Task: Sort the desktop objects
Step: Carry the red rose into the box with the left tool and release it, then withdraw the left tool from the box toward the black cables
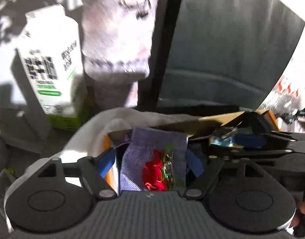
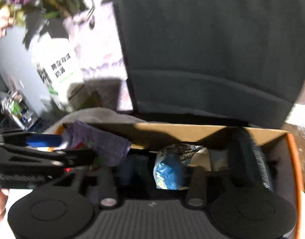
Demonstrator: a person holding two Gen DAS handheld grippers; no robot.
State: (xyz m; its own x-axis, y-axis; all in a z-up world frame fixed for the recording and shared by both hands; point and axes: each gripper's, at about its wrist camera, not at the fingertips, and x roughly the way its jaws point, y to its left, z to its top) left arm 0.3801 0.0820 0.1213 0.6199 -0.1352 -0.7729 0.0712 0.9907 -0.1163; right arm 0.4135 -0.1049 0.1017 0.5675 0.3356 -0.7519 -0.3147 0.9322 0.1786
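Both grippers hang over the open cardboard box (image 2: 192, 132), which sits at the near edge of the desk, in front of a dark chair back (image 2: 212, 49).

Left gripper (image 1: 152, 165): jaws apart, blue pads clear on both sides of a purple knit pouch (image 1: 152, 149) with a red and green ornament (image 1: 156, 175) on it. Pouch lies between the fingers, not pinched, above the box's left end by a white cloth (image 1: 92, 131).

Right gripper (image 2: 154, 171): jaws apart, a crumpled blue foil wrapper (image 2: 168, 171) in the gap. Blur hides contact; reads as released. Wrapper sits inside the box, mid-length.

Handling, judged: pouch is soft, light and limp, folds under any pinch; take it mid-body across the knit, away from the ornament, which looks snaggable. Wrapper is very light, crinkly, likely slippery; pinch the bunched middle, not a loose edge.

Behind the box: white carton (image 1: 50, 59) and a pale bag (image 1: 118, 37), both upright.
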